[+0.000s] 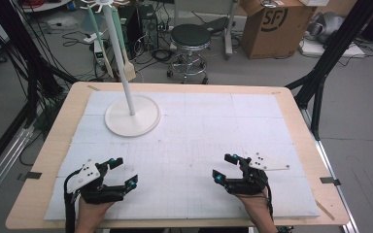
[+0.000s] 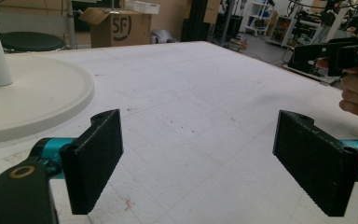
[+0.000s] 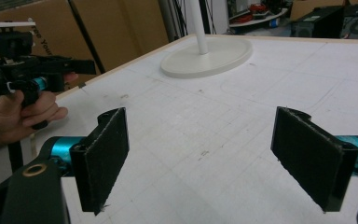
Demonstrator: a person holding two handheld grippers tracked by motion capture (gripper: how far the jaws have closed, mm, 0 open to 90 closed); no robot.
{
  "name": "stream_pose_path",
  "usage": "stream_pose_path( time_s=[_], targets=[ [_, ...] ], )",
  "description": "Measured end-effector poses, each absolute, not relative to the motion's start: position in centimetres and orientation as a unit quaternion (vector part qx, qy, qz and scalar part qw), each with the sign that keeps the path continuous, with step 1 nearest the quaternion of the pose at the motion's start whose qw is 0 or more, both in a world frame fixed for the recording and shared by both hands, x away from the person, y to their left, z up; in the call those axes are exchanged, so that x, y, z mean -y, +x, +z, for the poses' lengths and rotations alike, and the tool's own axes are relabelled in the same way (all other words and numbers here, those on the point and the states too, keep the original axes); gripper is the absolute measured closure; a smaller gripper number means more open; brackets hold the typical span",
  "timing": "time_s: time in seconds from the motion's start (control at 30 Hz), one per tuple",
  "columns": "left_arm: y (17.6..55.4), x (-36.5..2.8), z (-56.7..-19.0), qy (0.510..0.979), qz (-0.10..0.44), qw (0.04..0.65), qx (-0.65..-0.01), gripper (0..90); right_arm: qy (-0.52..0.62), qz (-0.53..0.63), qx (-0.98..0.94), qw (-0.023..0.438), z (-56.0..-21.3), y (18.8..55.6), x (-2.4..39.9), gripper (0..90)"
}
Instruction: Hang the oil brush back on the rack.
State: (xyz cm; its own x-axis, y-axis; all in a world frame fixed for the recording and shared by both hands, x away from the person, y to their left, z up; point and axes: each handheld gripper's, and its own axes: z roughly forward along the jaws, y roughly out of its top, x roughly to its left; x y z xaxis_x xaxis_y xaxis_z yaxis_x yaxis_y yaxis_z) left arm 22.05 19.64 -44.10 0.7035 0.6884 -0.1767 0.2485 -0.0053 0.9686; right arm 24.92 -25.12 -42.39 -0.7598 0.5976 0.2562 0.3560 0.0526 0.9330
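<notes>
A white stand with a round base (image 1: 132,116) and a tall pole (image 1: 120,53) rises at the back left of the white mat (image 1: 199,126). My left gripper (image 1: 125,173) hovers near the front left of the mat, open, nothing between its jaws. My right gripper (image 1: 225,168) is at the front right, also open and empty. In the left gripper view, the left gripper (image 2: 198,158) has its black pads wide apart over bare mat, with the stand's base (image 2: 32,100) at far left. In the right gripper view, the right gripper (image 3: 199,156) is spread the same way, the stand's base (image 3: 208,56) ahead.
The mat covers a wooden table (image 1: 58,131). Beyond the far edge stand a black stool (image 1: 190,39), a cardboard box (image 1: 277,24) and cables on the floor. Black frame posts (image 1: 330,53) flank the table at both sides.
</notes>
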Motion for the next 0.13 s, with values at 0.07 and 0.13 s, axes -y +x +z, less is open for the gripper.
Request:
stream_pose_path(
  time_s=[0.07, 0.13],
  targets=[
    [22.06, -19.63, -44.11, 0.687, 0.179, 0.616, -0.343, 16.3, 0.331, 0.603, -0.719, 0.101, -42.4, 24.92, 25.12, 18.5],
    [22.08, -19.64, -44.13, 0.687, 0.178, 0.616, -0.342, 16.3, 0.331, 0.604, -0.718, 0.101, -42.4, 24.92, 25.13, 18.5]
  ],
)
